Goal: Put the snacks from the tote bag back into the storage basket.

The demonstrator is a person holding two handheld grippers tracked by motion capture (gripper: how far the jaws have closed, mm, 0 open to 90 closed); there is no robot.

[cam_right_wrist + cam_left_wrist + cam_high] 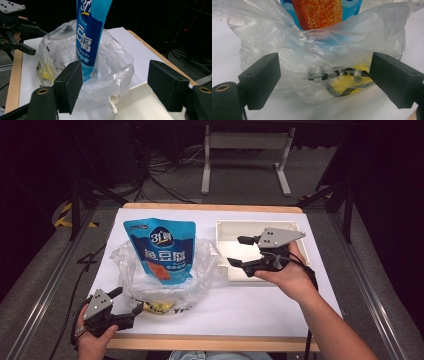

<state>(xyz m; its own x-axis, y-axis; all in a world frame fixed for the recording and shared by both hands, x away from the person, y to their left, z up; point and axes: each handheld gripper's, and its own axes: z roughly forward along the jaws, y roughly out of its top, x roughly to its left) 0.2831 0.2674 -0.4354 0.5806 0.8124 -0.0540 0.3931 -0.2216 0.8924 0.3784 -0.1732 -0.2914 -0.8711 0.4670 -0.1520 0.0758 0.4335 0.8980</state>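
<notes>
High view – left gripper (121,306): held at the near table edge, jaws spread wide with nothing between them, tips just beside the near side of the plastic bag (165,270).
High view – right gripper (244,251): held over the white tray (223,251), jaws parted and empty, tips turned toward the bag and a little apart from it.
High view – blue pouch (161,251): standing upright inside the open bag, between the two grippers, its top well above the bag's rim.
Left gripper view – fingers (260,80): set wide; the bag's crumpled film (294,75) is seen ahead of and between them, not pressed by either pad.
Left gripper view – contents: the pouch's orange panel (318,12) lies straight beyond the gap; a yellow item (347,85) sits low in the bag, nearer the other finger.
Right gripper view – fingers (68,85): parted, nothing clamped; the pouch (90,47) rises just beyond the one finger, the tray's rim (140,87) lies under the gap.
Right gripper view – small white scoop (113,102): seen at the tray's corner, below the gap.
Step judged: the pouch is settled in the bag and the bag is likely next to be gathered.
Advice: the film alone should be pinched near the rim, and the pouch kept from being tipped.
</notes>
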